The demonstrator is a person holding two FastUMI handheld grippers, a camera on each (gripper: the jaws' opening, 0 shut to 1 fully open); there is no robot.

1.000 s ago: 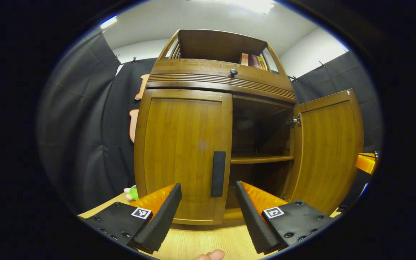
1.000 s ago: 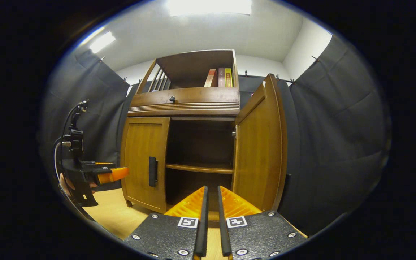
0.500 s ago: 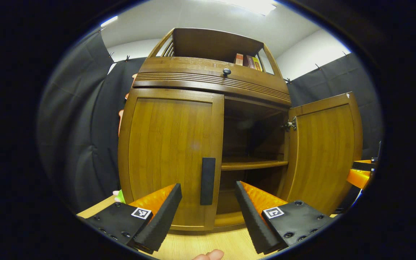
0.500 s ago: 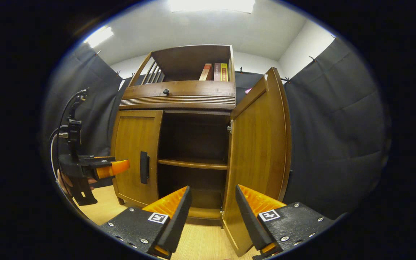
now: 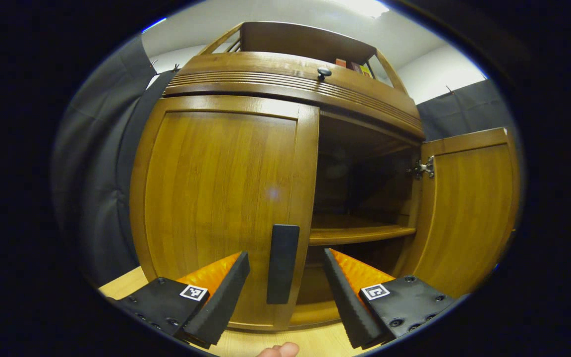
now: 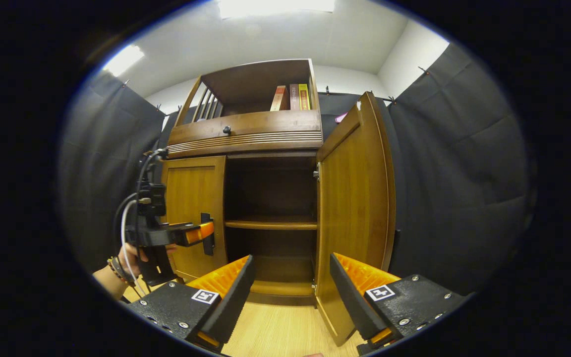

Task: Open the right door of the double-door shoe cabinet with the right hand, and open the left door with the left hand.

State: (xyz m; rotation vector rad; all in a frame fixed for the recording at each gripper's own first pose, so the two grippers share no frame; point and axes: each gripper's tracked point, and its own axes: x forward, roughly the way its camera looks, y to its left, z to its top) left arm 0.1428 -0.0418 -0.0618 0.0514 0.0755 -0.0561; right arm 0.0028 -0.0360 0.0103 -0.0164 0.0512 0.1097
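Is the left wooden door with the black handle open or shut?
Shut. The left brown wooden door lies flush with the cabinet front, its black handle ungrabbed between the open left gripper, while the right wooden door stands swung wide.

Black cloth walls point(image 6: 454, 163) at both sides; white ceiling point(image 6: 285, 39) with light panel point(image 6: 275, 7) at top; pale wood floor point(image 6: 275, 332) below.

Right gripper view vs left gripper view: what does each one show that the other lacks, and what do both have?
Right gripper view alone: the left gripper seen from outside, at the left door handle, the hand holding it, and the right gripper standing open. Left gripper view alone: the left gripper's own open fingers either side of that handle, and a fingertip at the bottom edge. Both: closed left door, swung-open right door, inner shelf, books on top.
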